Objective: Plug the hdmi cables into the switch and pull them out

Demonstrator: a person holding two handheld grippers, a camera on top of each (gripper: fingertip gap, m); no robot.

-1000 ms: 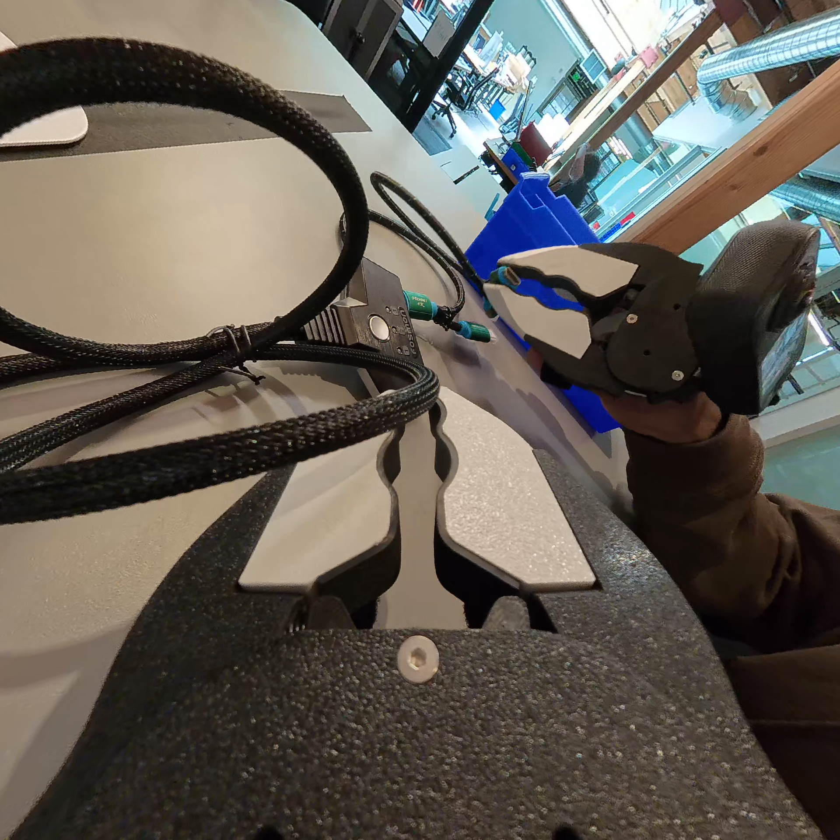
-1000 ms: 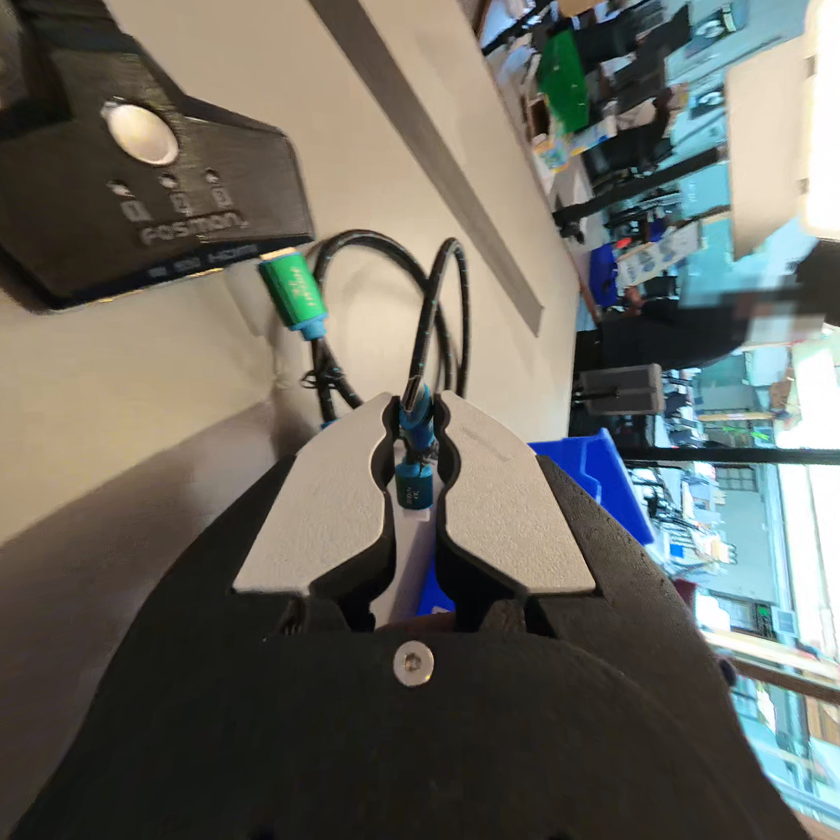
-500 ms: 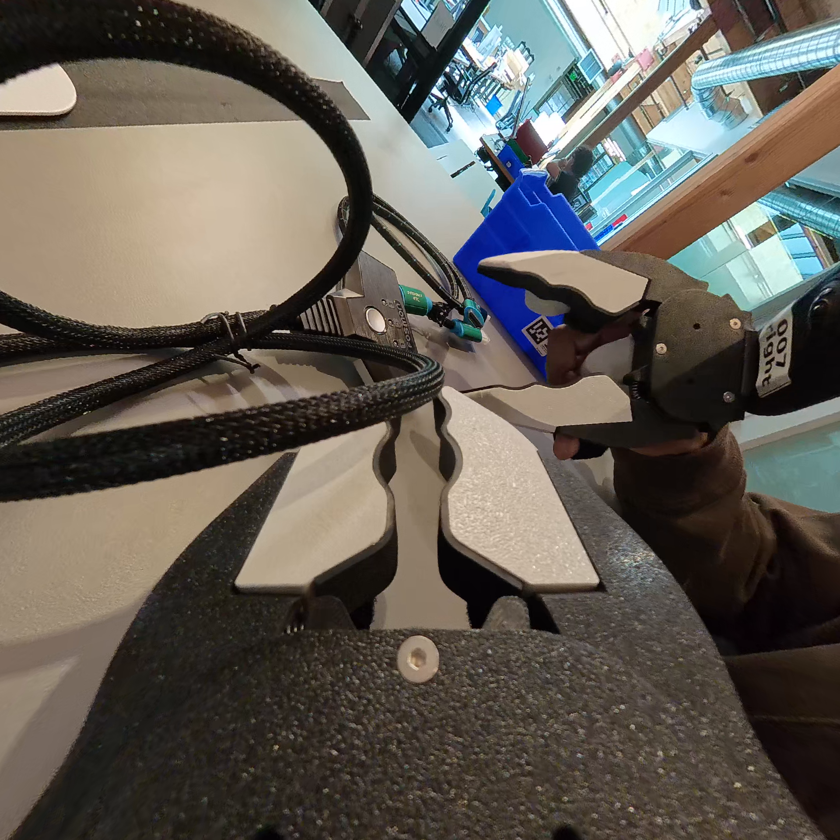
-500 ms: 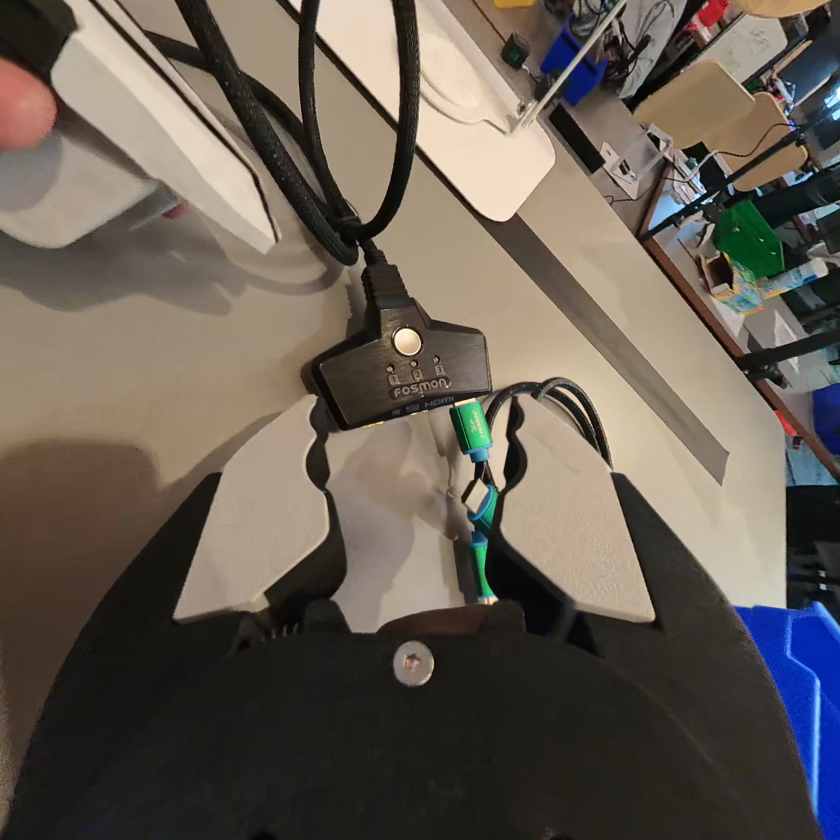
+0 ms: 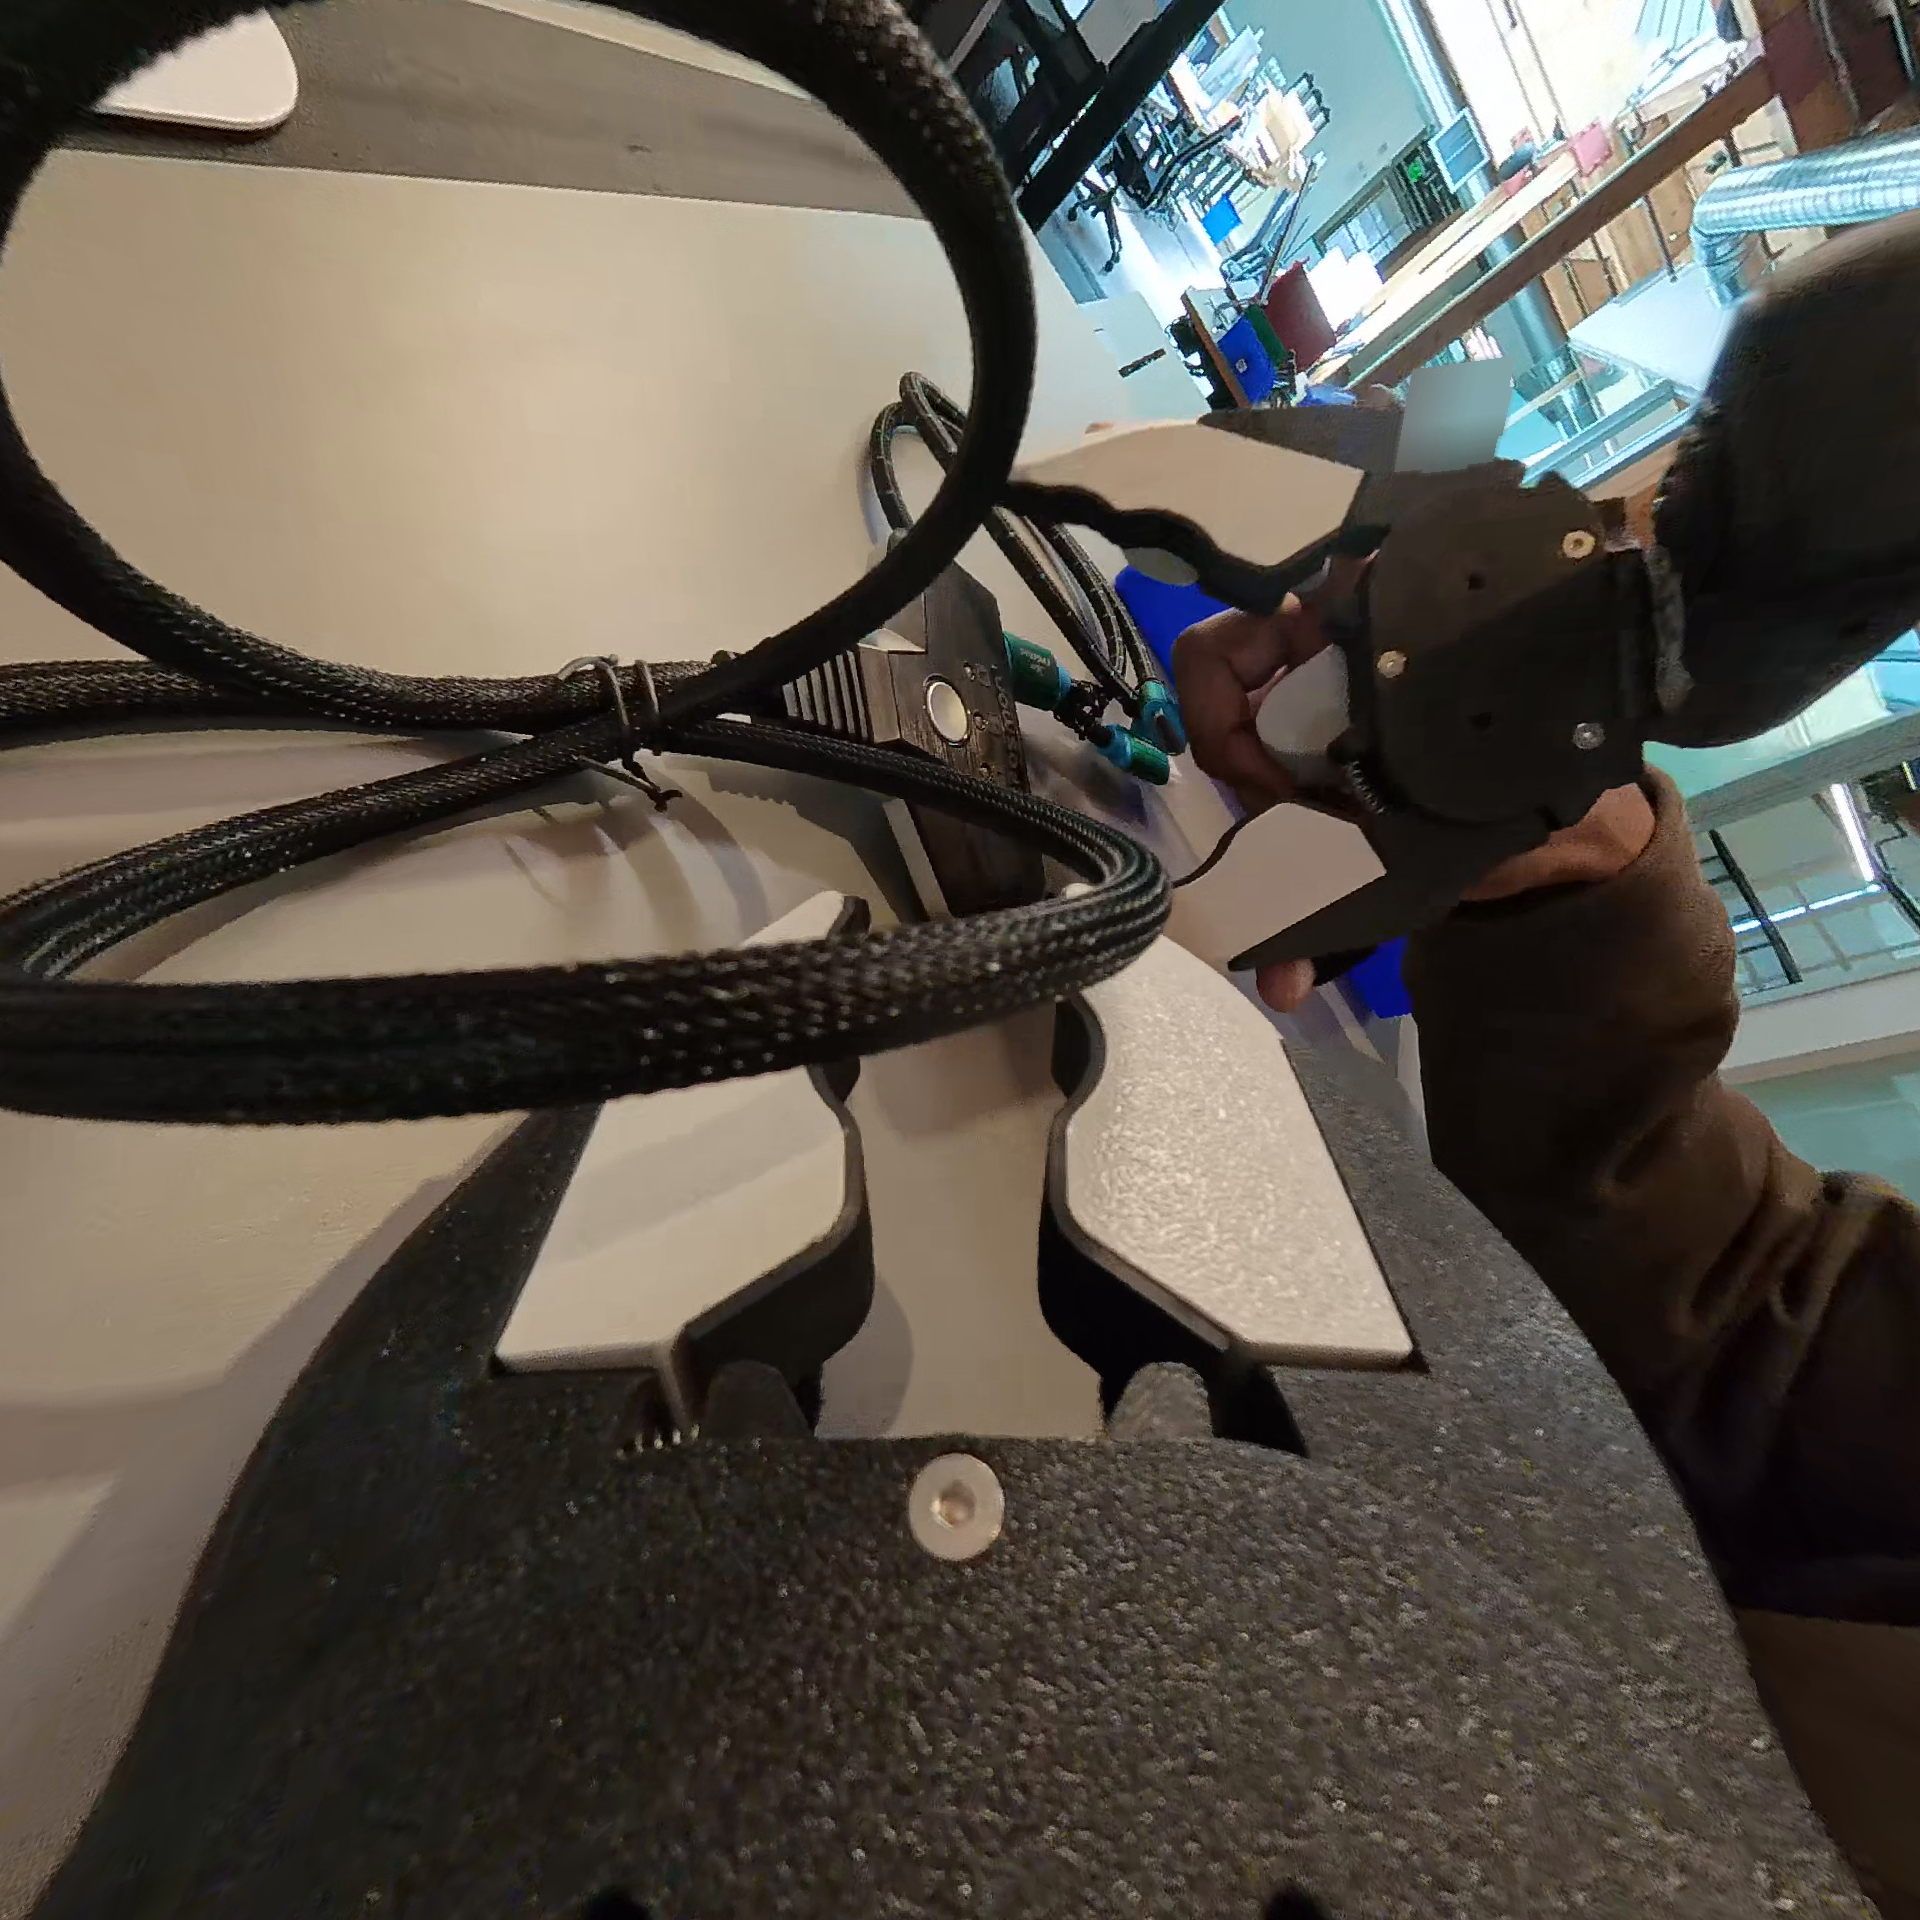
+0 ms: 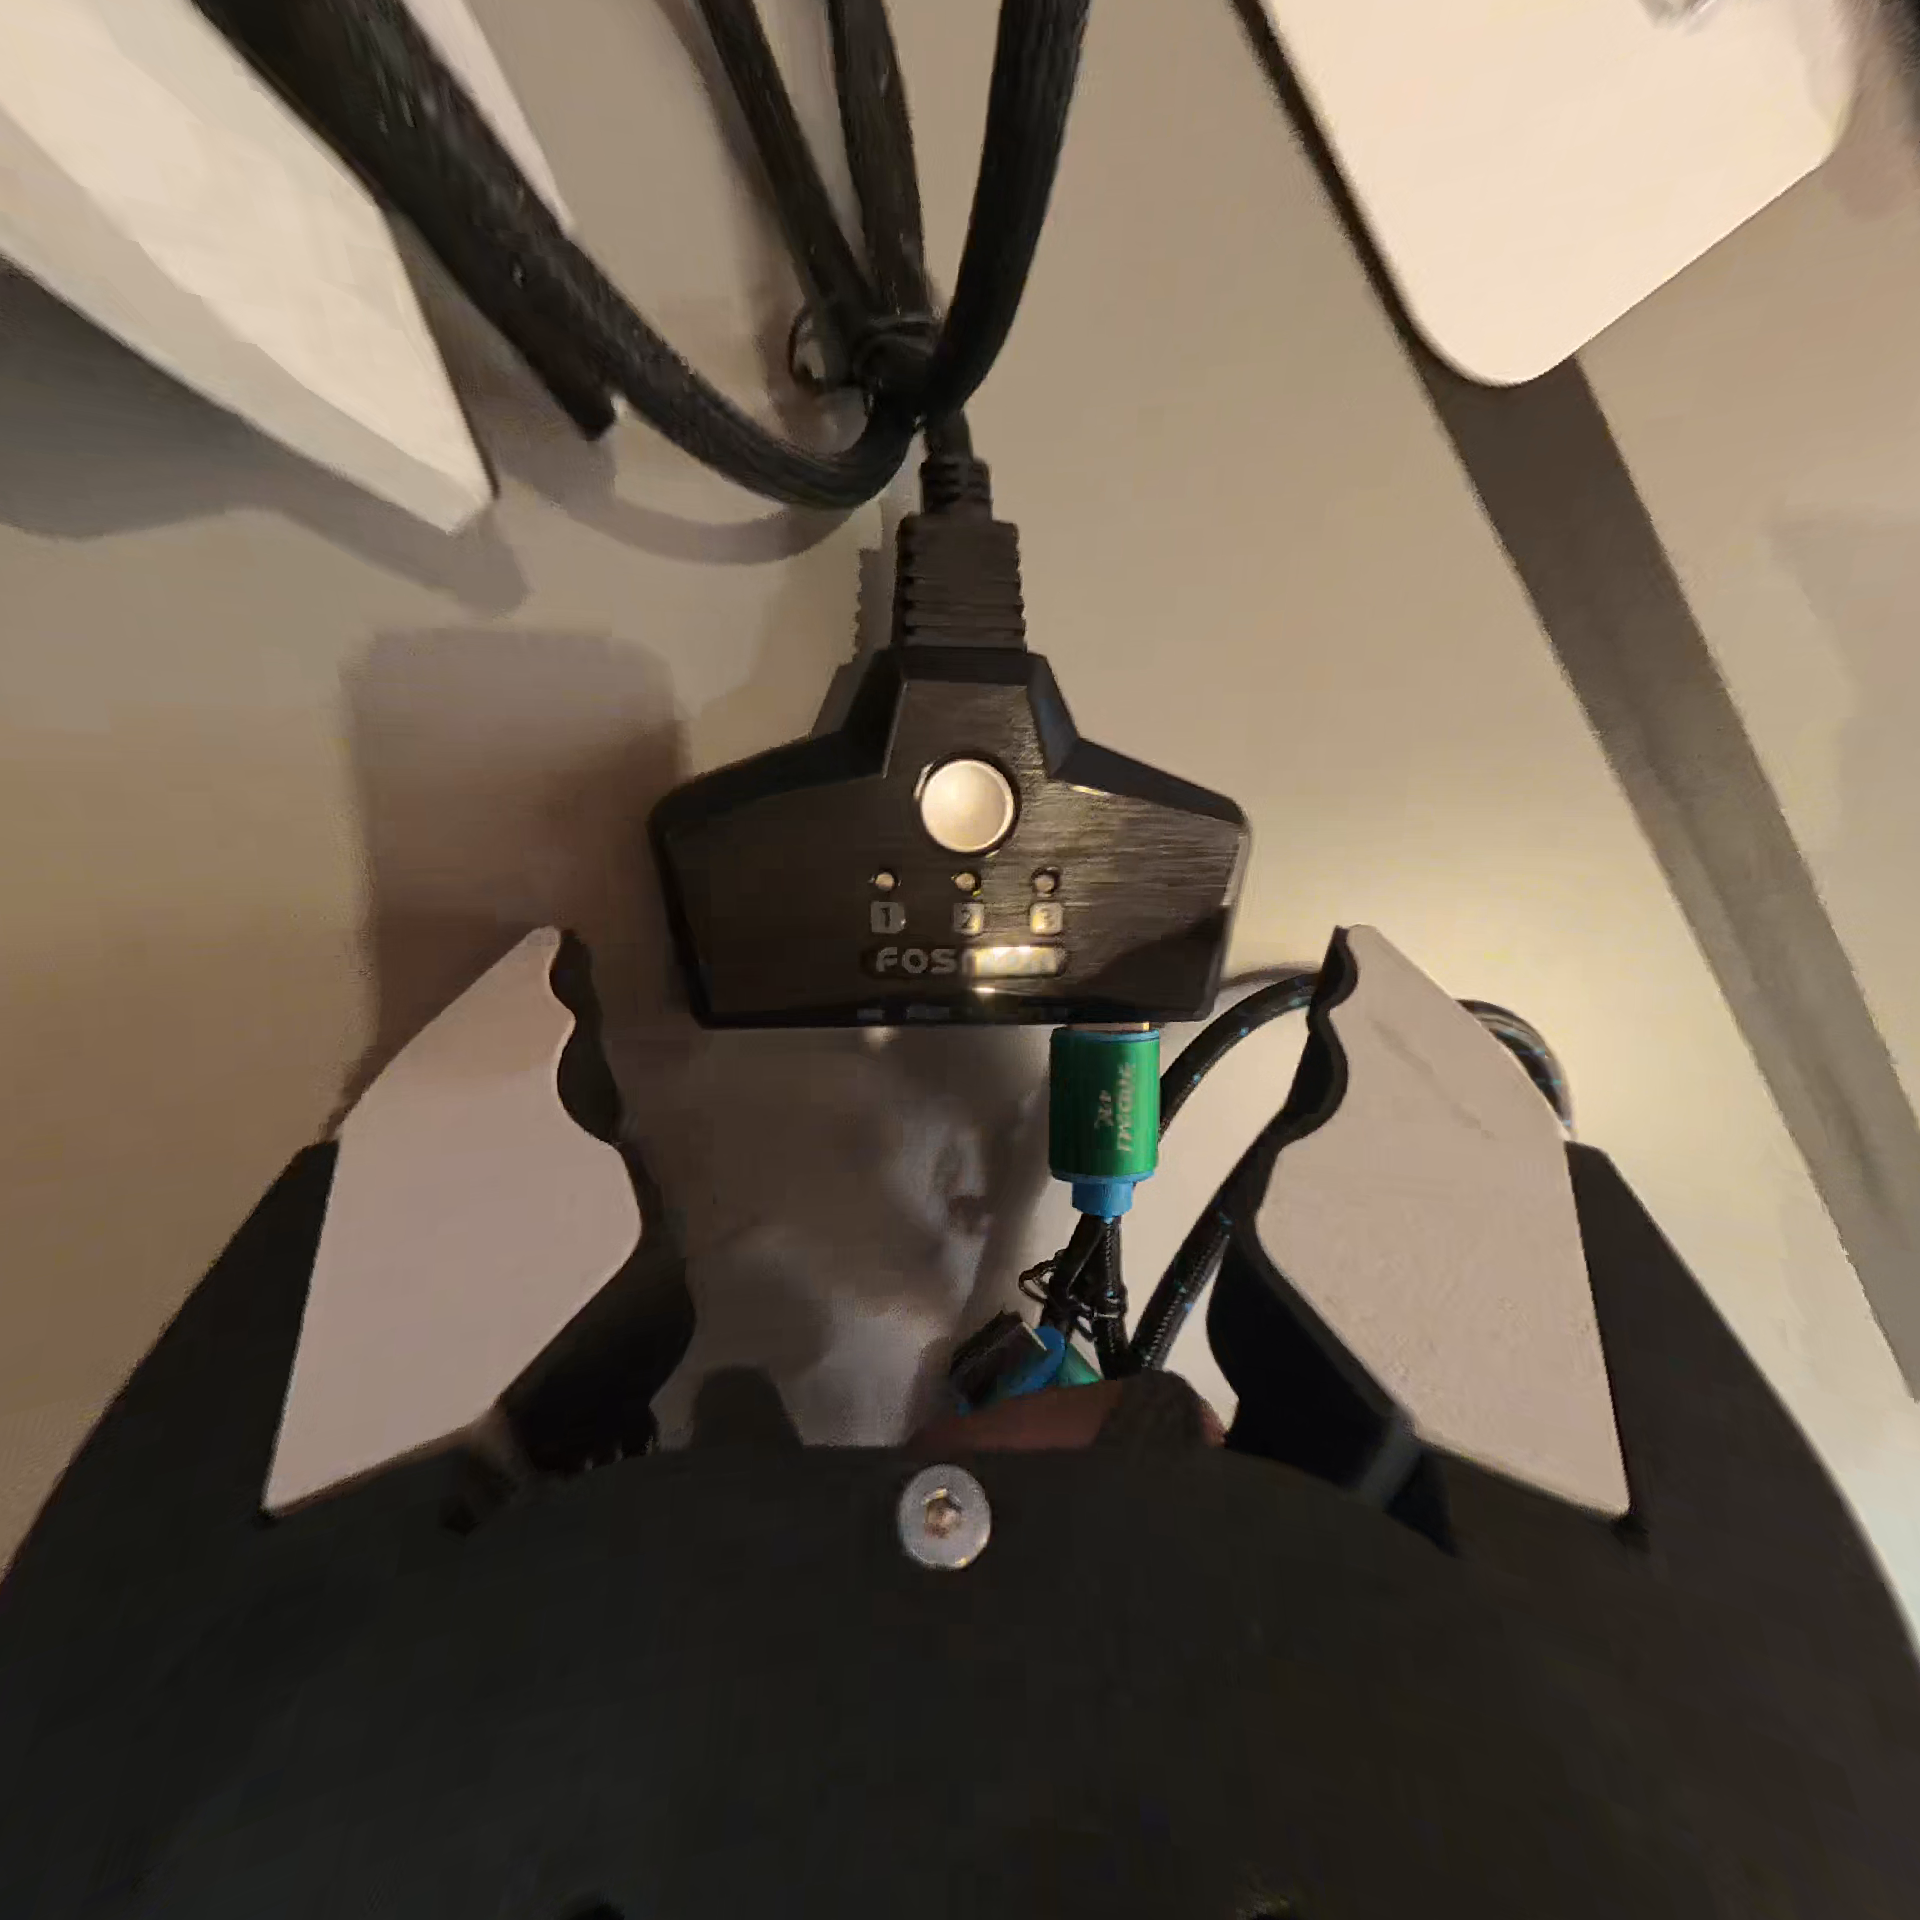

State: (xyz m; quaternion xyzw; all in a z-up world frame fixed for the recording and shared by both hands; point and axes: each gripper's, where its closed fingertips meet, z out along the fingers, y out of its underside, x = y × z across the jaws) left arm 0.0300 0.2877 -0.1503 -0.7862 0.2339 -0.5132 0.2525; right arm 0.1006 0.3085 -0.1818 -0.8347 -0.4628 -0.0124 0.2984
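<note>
Left wrist view: left tongs (image 5: 961, 935) narrowly parted, gripping nothing, the thick braided cable (image 5: 623, 1008) crossing over their tips, just short of the black switch box (image 5: 951, 717) on the table (image 5: 416, 416).

Right wrist view: right tongs (image 6: 951, 966) spread wide, bare, straddling the box's (image 6: 951, 894) near edge; green plug (image 6: 1103, 1112) seated in that edge, between the fingers.

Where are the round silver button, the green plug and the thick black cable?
Silver button (image 6: 966, 802), right wrist view, its centre.
Green plug (image 6: 1103, 1112), right wrist view, middle of its shell.
Black cable (image 5: 623, 1013), left wrist view, the braided stretch crossing the left gripper's fingers.
</note>
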